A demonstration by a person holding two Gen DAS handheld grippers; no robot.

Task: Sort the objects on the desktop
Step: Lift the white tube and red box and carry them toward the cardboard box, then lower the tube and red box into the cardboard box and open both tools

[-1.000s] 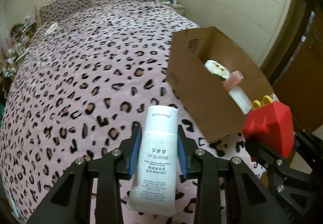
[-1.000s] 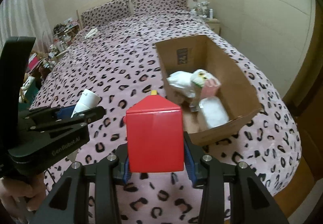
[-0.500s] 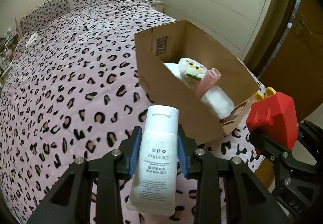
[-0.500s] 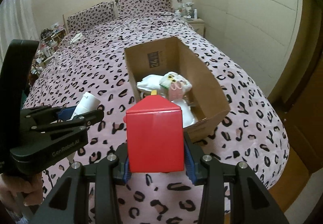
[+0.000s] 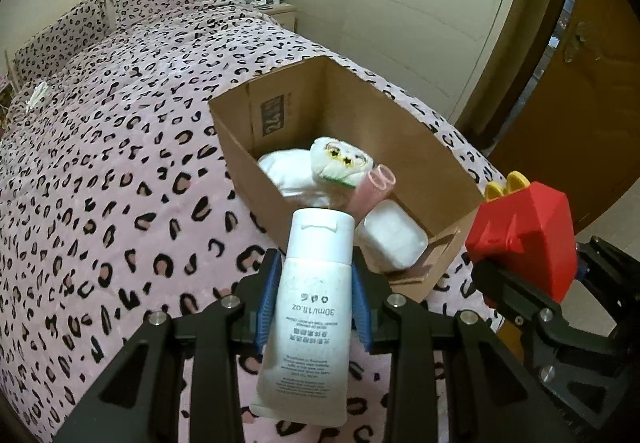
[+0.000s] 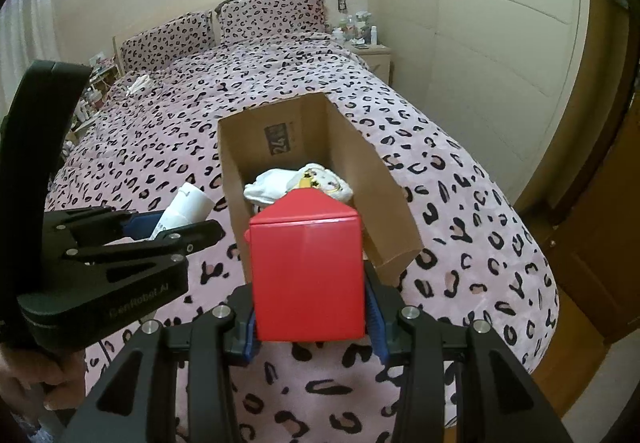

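While the pink spotted bed (image 5: pixel 120 171) fills most of both views, the left tongs (image 5: pixel 314 303) are squeezed onto a white tube (image 5: pixel 308 323). The tube's cap points away from the camera, and its flat end hangs down past the blue pads (image 5: pixel 267 303). In the left wrist view the cap sits in front of the near long wall of the cardboard box (image 5: pixel 256 167). In the right wrist view the left tongs (image 6: pixel 176 227) and the tube (image 6: pixel 184 209) are just left of the box (image 6: pixel 236 179), above the bed.

The open box lies on the bed close to its right edge, near the foot corner. Inside it are a white cloth bundle (image 5: pixel 288 171), a white roll with a little face (image 5: pixel 340 161), a pink tube (image 5: pixel 374 191) leaning up, and a white pack (image 5: pixel 392 239) at the near end.

On the right, the right tongs (image 6: pixel 310 307) are clamped on a red box with a pointed top (image 6: pixel 308 267). It is held up in front of the near end of the cardboard box. In the left wrist view the red box (image 5: pixel 524 239) shows yellow handles (image 5: pixel 506 183) on top and sits just right of the cardboard box.

At the far head corner stands a small bedside stand (image 6: pixel 374 57) with bottles.
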